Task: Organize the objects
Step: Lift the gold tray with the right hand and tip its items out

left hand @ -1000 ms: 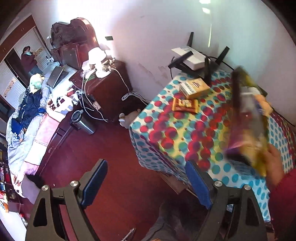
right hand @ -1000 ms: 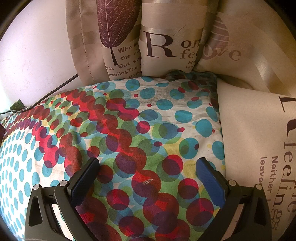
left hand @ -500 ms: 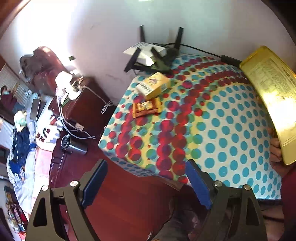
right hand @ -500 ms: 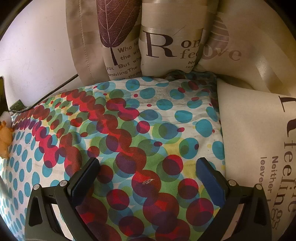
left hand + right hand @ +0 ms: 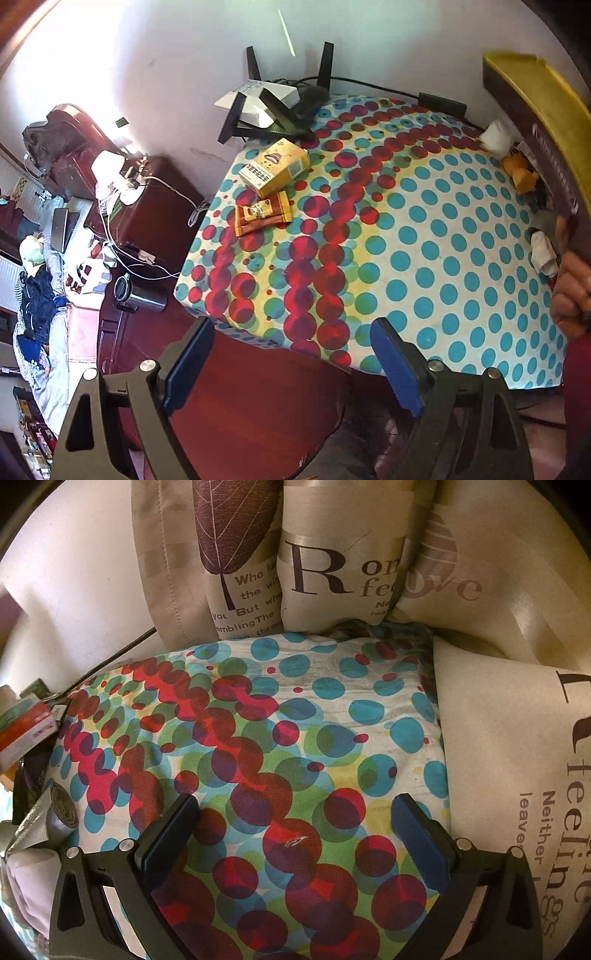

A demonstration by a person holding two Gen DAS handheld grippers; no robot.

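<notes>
Blue ribbed pads line both fingers of the left tool (image 5: 291, 363), whose black frame hangs spread wide with nothing between the pads, out over the dark red floor (image 5: 258, 398) just off the near edge of the worktop (image 5: 424, 258). A thin cloth printed with blue, red and green dots covers that worktop and drapes over its edge. At the right rim a bare hand (image 5: 570, 291) grips a large tilted yellow tray with a dark, label-printed underside (image 5: 543, 147); beneath it small soft things lie on the cloth: a white rolled piece (image 5: 543, 253), an orange lump (image 5: 521, 173) and a white crumpled wad (image 5: 496, 136). I cannot tell whether they are touching the tray.

Farther across, near the far left corner, a flat orange-brown foil snack packet (image 5: 263, 218) lies against a yellow cardboard box with printed sides (image 5: 273, 168). Behind the box, at the wall, stands a white router with black antennas (image 5: 264, 103).

Over on the right side, the right tool (image 5: 293, 834) is likewise gaping wide and holds nothing, its dark pads low over the same dotted cloth (image 5: 314, 738), which is wrinkled there. At the left border lie a grey roll of thin bags (image 5: 62, 808) and a red and white printed packet (image 5: 27, 731). Beyond, smooth beige cushions printed with a brown leaf and lettering (image 5: 258, 561) lean against the wall.
</notes>
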